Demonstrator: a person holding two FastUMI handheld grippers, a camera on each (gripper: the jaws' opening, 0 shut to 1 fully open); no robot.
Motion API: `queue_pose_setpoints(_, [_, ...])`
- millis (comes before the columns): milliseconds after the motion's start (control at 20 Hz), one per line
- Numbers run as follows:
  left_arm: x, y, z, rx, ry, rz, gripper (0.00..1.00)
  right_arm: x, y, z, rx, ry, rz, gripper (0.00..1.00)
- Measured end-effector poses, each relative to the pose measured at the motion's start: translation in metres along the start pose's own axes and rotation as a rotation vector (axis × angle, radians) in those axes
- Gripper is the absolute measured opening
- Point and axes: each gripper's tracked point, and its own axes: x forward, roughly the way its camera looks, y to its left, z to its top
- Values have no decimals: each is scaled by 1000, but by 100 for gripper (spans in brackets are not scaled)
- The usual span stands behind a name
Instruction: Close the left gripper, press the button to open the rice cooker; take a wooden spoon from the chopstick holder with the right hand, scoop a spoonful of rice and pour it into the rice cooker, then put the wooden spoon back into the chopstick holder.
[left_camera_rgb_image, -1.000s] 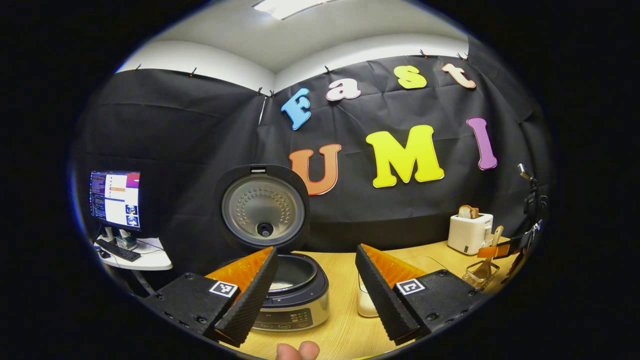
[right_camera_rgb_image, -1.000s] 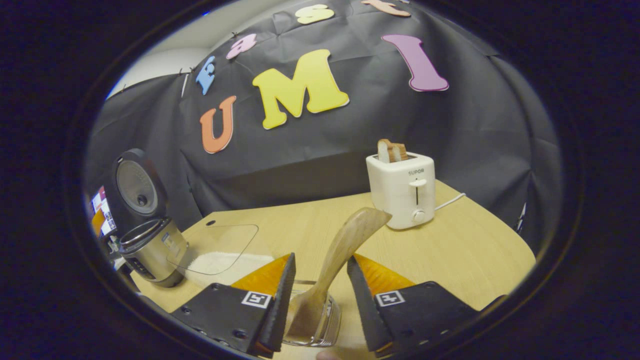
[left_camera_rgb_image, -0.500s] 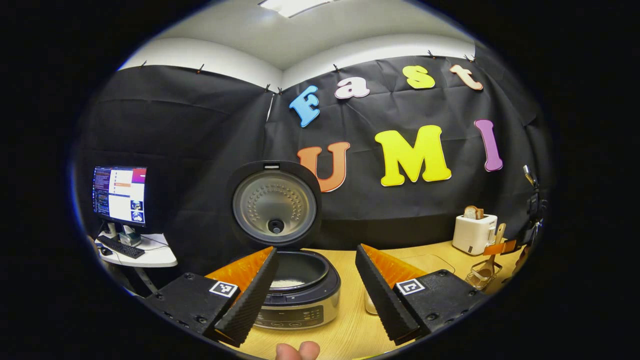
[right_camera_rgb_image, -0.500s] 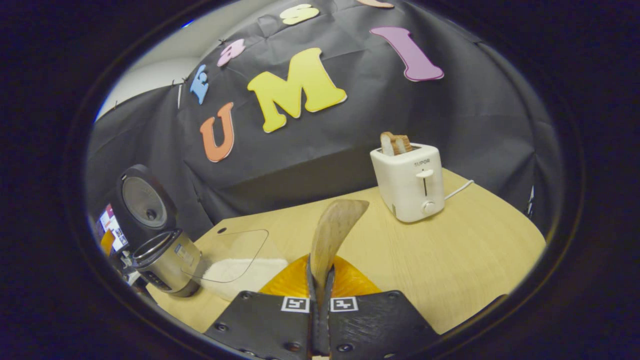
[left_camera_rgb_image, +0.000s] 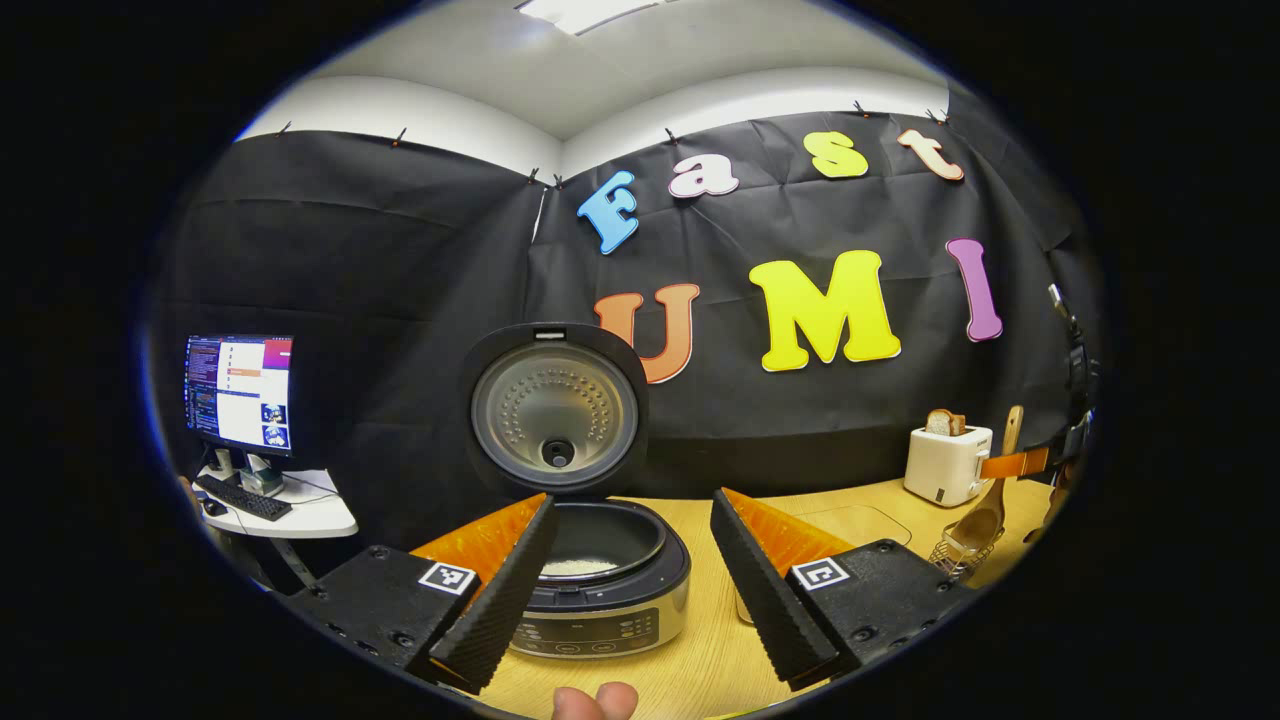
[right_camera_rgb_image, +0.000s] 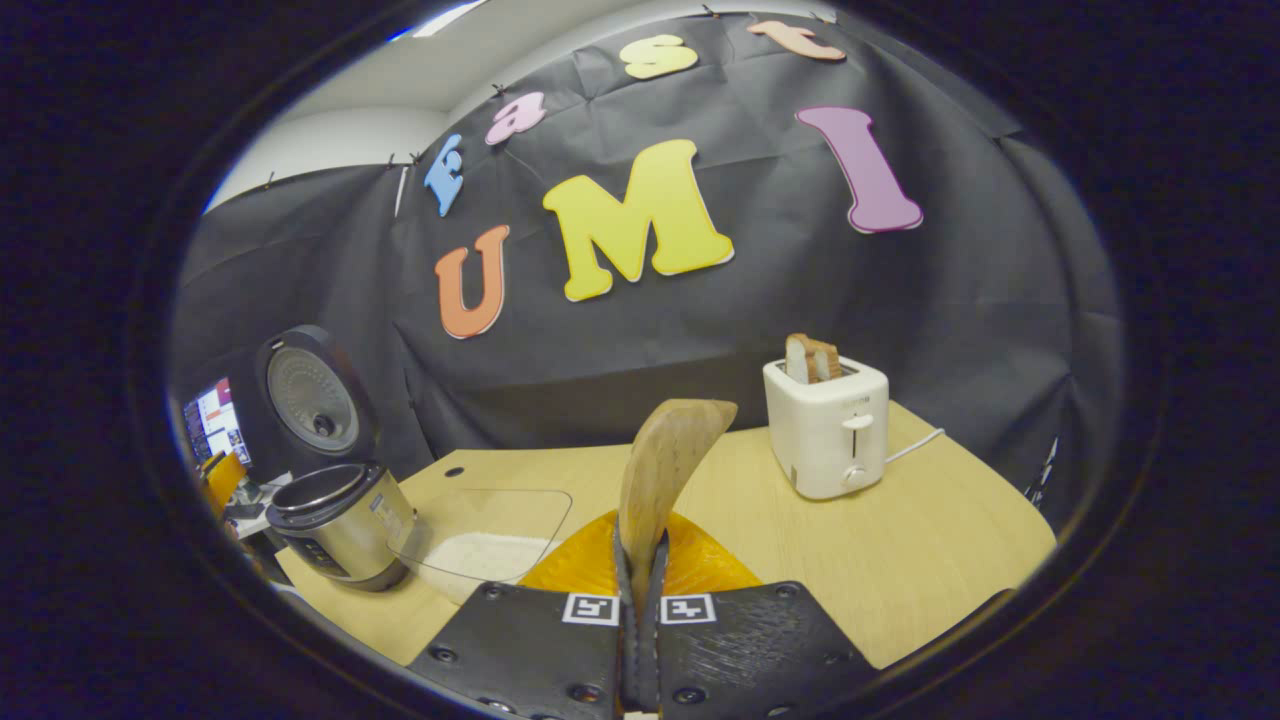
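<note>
Open rice cooker (left_camera_rgb_image: 600, 590); upright wooden spoon (right_camera_rgb_image: 660, 470)

The right gripper (right_camera_rgb_image: 640, 570) stands with both fingers pressed against the handle of the wooden spoon (right_camera_rgb_image: 668, 455), which rises upright between them, its broad end uppermost. On the wooden table (right_camera_rgb_image: 930, 540), at far right, a white toaster (right_camera_rgb_image: 828, 425) holds slices of bread (right_camera_rgb_image: 812, 358); its cord trails to the right. At left, the rice cooker (right_camera_rgb_image: 340, 515) stands with its lid (right_camera_rgb_image: 310, 400) raised upright. Just right of the cooker sits a clear container (right_camera_rgb_image: 490, 535) with white rice in its bottom. Beyond the cooker, at far left, part of a lit monitor (right_camera_rgb_image: 212, 425) shows.
</note>
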Motion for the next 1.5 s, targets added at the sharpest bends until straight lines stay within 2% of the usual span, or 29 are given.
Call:
queue_pose_setpoints(300, [-5,8,6,15,-8,-12,98,8,35,48,-75,-57,14,0])
queue_pose_setpoints(500, [-9,17,10,34,-13,-11,100,36,96,66,-105,-64,80,1])
queue_pose_setpoints(700, [-11,22,13,57,-22,-14,99,67,133,51,-155,-44,85,0])
queue_pose_setpoints(900, [-13,30,14,53,-24,-3,99,96,152,19,-234,-16,48,0])
queue_pose_setpoints(1050, [-12,32,15,58,-23,-1,98,113,142,0,-277,11,-23,0])
queue_pose_setpoints(1250, [-11,40,15,35,-21,6,99,120,141,-22,-296,51,-59,0])
queue_pose_setpoints(1400, [-12,47,18,30,-24,17,98,128,132,-35,-363,56,-152,0])
queue_pose_setpoints(1500, [-13,53,18,39,-26,31,98,131,139,-44,-366,67,-157,1])
